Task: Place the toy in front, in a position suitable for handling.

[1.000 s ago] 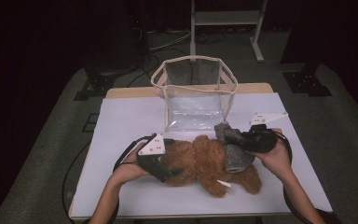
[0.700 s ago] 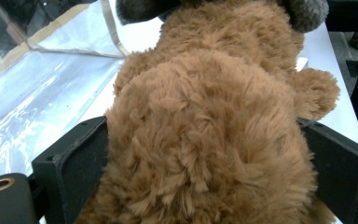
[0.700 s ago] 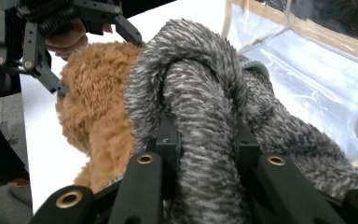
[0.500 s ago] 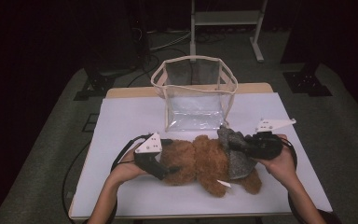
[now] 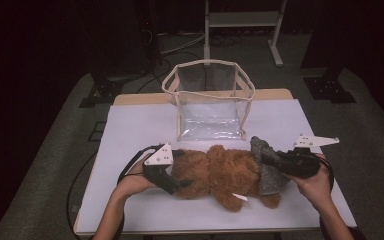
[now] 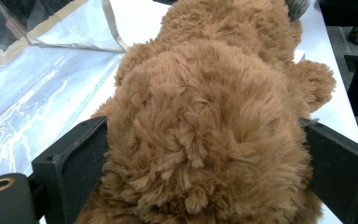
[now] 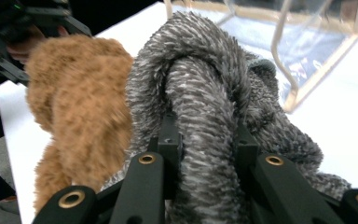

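Observation:
A brown teddy bear (image 5: 225,172) lies on its side across the white table (image 5: 140,125), near the front edge. My left gripper (image 5: 182,169) holds its left end; in the left gripper view the black jaws press into the fur (image 6: 205,116) from both sides. A grey fuzzy scarf (image 5: 267,170) wraps the bear's right end. My right gripper (image 5: 266,160) is shut on a bunched fold of that scarf (image 7: 205,107), with the brown fur (image 7: 79,107) just to its left in the right gripper view.
A clear plastic bag (image 5: 210,120) with a beige rim stands open and upright behind the bear, mid-table. Behind the table a metal stand (image 5: 242,20) rises from the dark floor. Bare white table lies to the left and the far right.
My right gripper has shifted right and slightly toward the person, drawing the grey scarf with it. The left gripper has stayed on the bear.

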The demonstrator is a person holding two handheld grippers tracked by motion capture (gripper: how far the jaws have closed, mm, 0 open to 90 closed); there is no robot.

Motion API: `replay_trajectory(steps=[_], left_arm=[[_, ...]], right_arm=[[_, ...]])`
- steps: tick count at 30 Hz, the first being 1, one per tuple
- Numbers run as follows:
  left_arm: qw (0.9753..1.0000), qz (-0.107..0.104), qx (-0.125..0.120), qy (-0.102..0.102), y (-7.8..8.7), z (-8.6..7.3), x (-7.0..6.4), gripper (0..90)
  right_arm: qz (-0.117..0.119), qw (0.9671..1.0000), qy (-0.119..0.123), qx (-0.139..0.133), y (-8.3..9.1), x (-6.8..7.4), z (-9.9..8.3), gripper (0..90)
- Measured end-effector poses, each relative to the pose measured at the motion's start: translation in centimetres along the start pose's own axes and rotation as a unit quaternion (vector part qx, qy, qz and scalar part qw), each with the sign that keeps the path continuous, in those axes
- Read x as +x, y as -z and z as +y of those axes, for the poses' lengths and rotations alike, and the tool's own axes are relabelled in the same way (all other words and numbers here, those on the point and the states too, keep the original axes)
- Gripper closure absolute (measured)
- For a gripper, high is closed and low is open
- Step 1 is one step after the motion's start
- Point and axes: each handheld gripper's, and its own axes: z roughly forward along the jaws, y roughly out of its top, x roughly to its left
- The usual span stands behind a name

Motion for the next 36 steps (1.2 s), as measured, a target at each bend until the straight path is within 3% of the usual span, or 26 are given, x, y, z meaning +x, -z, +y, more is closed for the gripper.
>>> replay_trajectory(steps=[5, 8, 14, 17, 21, 27, 29, 32, 36], left_arm=[[0.9999, -0.008, 0.01, -0.007, 0.0, -0.1, -0.1, 9.4], [0.9999, -0.009, 0.007, -0.004, 0.0, -0.2, -0.1, 9.3], [0.9998, -0.011, 0.014, -0.008, 0.4, -0.2, -0.1, 9.4], [0.9997, -0.013, 0.018, -0.014, 0.7, -0.3, -0.1, 9.5], [0.9997, -0.017, 0.014, -0.008, 0.7, -0.4, 0.0, 12.8], [0.9998, -0.016, 0.005, 0.008, 0.3, -0.4, 0.1, 14.2], [0.9999, -0.014, 0.005, 0.007, 0.2, -0.3, 0.0, 14.1], [0.9999, -0.012, 0.005, 0.008, 0.2, -0.3, 0.0, 14.1], [0.9999, -0.012, 0.006, 0.007, 0.4, -0.4, -0.1, 12.5]], right_arm=[[0.016, 0.999, -0.003, 0.041, -2.0, 0.4, -0.9, 72.3], [0.021, 0.9985, -0.013, 0.049, -2.1, 0.4, -1.2, 72.1], [-0.002, 0.9968, -0.015, 0.078, -2.2, -0.7, -1.9, 72.6], [0.001, 0.9971, -0.019, 0.074, -2.0, -0.8, -1.8, 72.9], [0.007, 0.9992, -0.013, 0.038, -1.0, -0.3, -0.8, 73.1], [0.062, 0.998, 0.017, 0.004, -1.0, 2.2, 2.0, 72.6], [0.08, 0.9962, 0.032, 0.009, -1.9, 3.4, 2.8, 72.2], [0.089, 0.9938, 0.061, 0.026, -4.1, 5.1, 3.8, 71.7], [0.087, 0.9915, 0.087, 0.042, -6.2, 6.2, 4.2, 71.1]])
